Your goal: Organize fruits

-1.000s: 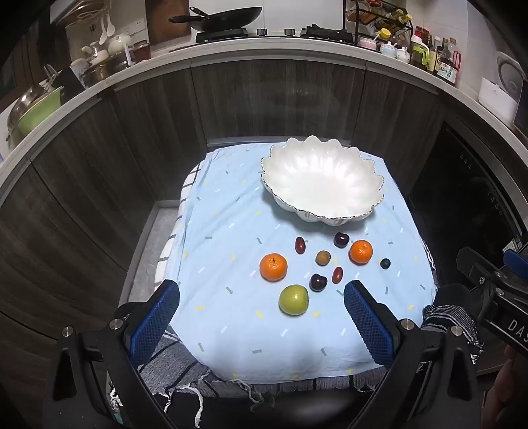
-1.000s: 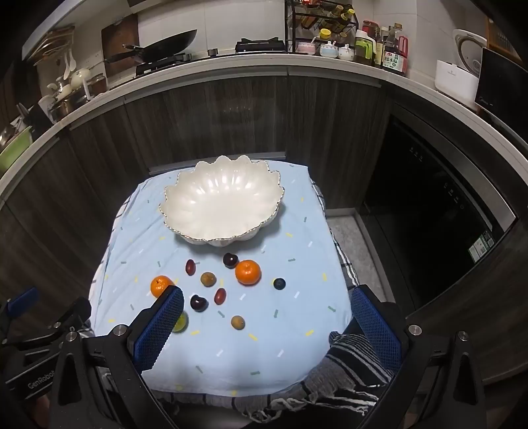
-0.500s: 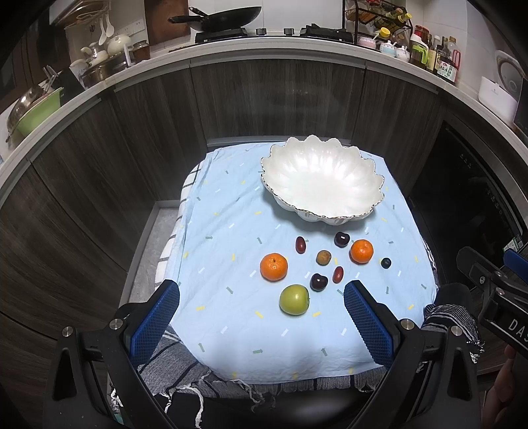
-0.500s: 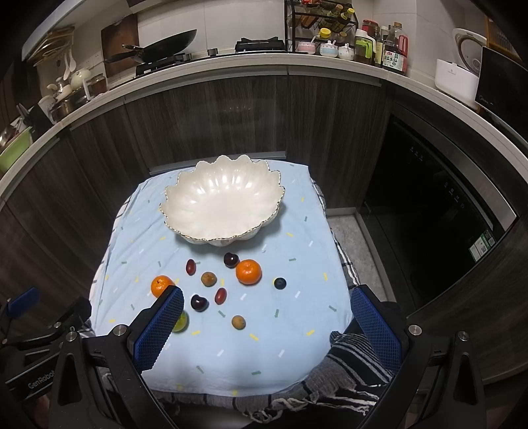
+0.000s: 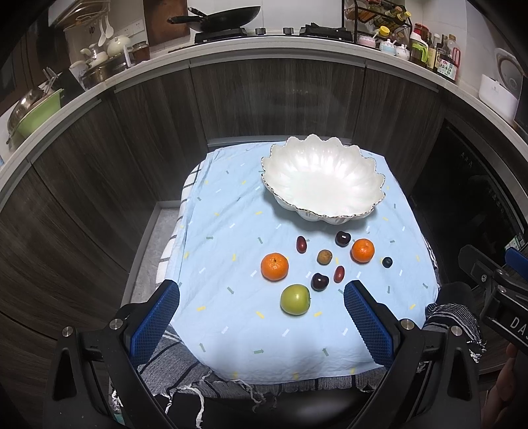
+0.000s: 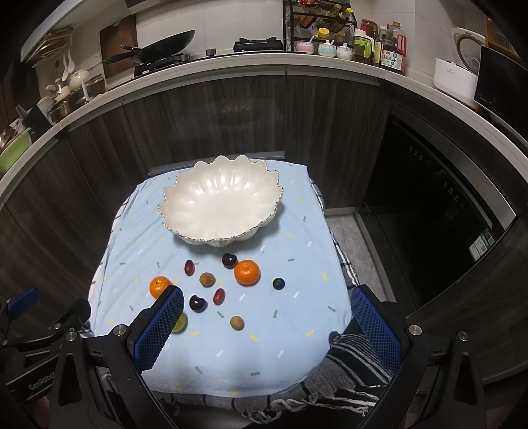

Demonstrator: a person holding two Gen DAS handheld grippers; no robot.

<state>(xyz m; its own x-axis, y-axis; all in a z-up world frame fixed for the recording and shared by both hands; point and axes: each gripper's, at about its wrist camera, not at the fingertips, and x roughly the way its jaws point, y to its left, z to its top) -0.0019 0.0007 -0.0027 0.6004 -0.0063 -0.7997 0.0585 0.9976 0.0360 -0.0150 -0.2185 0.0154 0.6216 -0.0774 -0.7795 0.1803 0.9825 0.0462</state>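
A white scalloped bowl point(image 5: 321, 155) point(image 6: 217, 175) stands empty at the back of a light blue cloth point(image 5: 224, 231) point(image 6: 297, 313). In front of it lie loose fruits: two oranges point(image 5: 274, 266) point(image 5: 362, 250), a green apple point(image 5: 295, 299), dark cherries point(image 5: 319, 281), red grapes point(image 5: 301, 244), a brown longan point(image 5: 324, 256) and a blueberry point(image 5: 387, 262). The right wrist view shows the oranges point(image 6: 247, 272), a second longan point(image 6: 237, 322) and the blueberry point(image 6: 278, 283). My left gripper point(image 5: 261, 292) is open and empty, near the apple. My right gripper point(image 6: 266, 302) is open and empty, above the front of the cloth.
The cloth covers a small table above a striped grey towel point(image 6: 356, 363). Dark wood cabinets point(image 5: 270, 95) curve behind, under a counter with a wok point(image 5: 224, 18), bottles point(image 6: 389, 49) and pots point(image 5: 99, 66). A black oven front point(image 6: 429, 198) is at right.
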